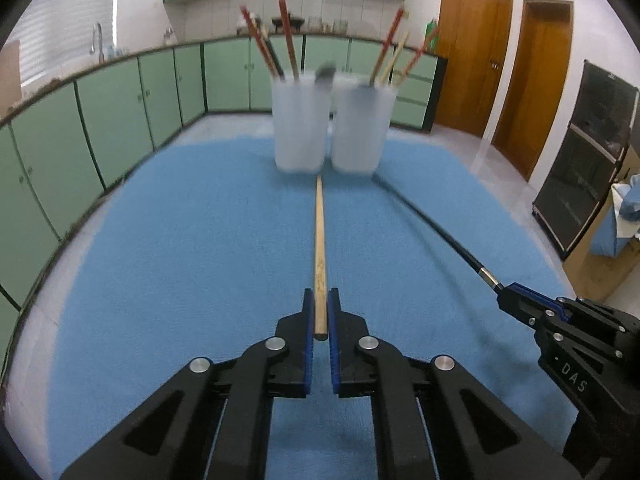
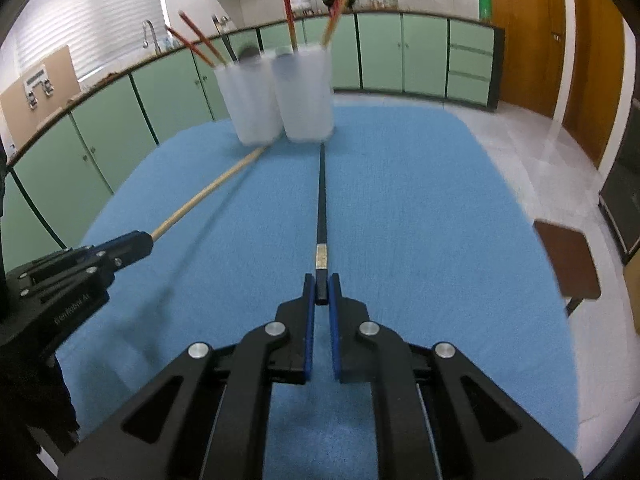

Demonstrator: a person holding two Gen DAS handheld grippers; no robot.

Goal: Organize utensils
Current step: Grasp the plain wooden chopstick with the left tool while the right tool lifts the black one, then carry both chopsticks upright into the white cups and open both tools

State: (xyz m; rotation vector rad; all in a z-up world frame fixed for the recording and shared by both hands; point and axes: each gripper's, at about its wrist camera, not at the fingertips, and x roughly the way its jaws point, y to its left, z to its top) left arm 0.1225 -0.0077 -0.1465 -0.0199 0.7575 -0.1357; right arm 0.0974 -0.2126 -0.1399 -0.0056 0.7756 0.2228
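Observation:
My left gripper (image 1: 320, 300) is shut on the thick end of a light wooden chopstick (image 1: 319, 240), which points straight at two frosted white cups (image 1: 299, 124) at the far side of the blue mat. My right gripper (image 2: 321, 284) is shut on the end of a black chopstick (image 2: 321, 200) with a silver band, aimed at the same cups (image 2: 306, 92). Both cups hold several red and wooden chopsticks (image 1: 286, 36). In the left wrist view the right gripper (image 1: 504, 294) shows at the right with the black chopstick (image 1: 432, 226). In the right wrist view the left gripper (image 2: 146, 240) shows at the left with the wooden chopstick (image 2: 208, 192).
A blue mat (image 1: 180, 260) covers the table. Green cabinets (image 1: 120, 112) run along the left and back under a counter. Wooden doors (image 1: 472, 48) stand at the right. A brown stool seat (image 2: 568, 256) sits beside the table's right edge.

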